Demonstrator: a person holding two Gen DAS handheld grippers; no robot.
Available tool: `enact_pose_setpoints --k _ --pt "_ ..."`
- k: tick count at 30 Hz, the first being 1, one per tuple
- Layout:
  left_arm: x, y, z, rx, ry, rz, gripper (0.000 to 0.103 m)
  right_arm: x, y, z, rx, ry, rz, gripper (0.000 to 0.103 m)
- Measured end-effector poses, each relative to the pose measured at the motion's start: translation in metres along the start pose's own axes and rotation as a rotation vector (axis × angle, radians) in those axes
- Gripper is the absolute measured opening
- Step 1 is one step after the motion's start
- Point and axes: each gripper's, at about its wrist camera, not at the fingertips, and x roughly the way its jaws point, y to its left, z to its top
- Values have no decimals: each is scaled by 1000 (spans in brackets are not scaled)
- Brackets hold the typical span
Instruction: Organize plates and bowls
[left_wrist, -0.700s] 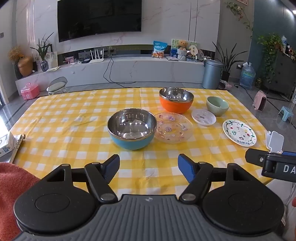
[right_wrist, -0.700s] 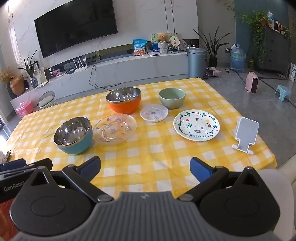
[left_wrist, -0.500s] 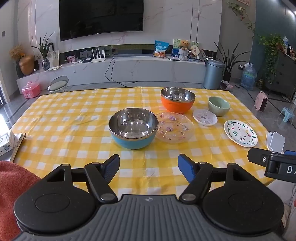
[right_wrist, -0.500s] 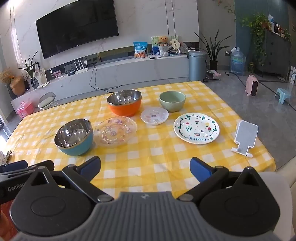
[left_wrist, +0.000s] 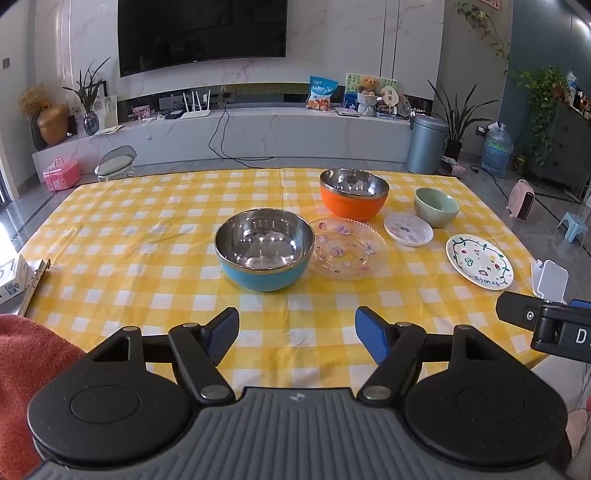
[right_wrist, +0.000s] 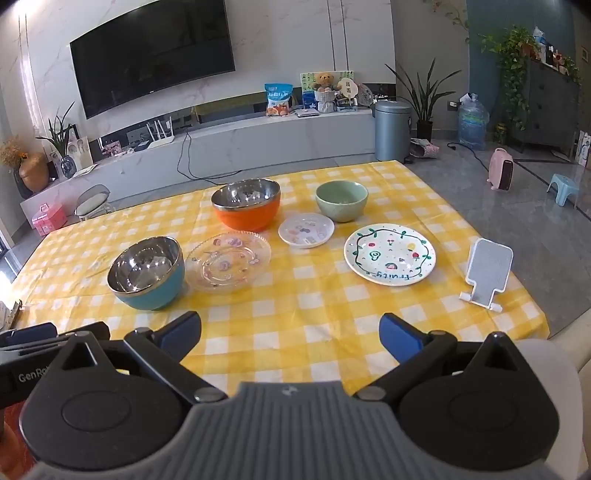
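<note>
Your left gripper and right gripper gape empty; the blue bowl sits ahead. Only the right view shows the phone stand whole, perhaps near the worktop edge.

Both views have edged slightly; dishes unmoved on the table.

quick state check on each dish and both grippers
blue bowl: upright, empty
orange bowl: upright, empty
green bowl: upright, empty
glass plate: flat, bare
small plate: flat, bare
fruit plate: flat, bare
left gripper: open, empty
right gripper: open, empty
</note>
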Motion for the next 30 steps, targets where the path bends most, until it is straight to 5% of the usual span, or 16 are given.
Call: enact_pose_setpoints --k 30 --pt "1 -2 -1 1 6 -2 84 1 0 -1 6 7 -5 100"
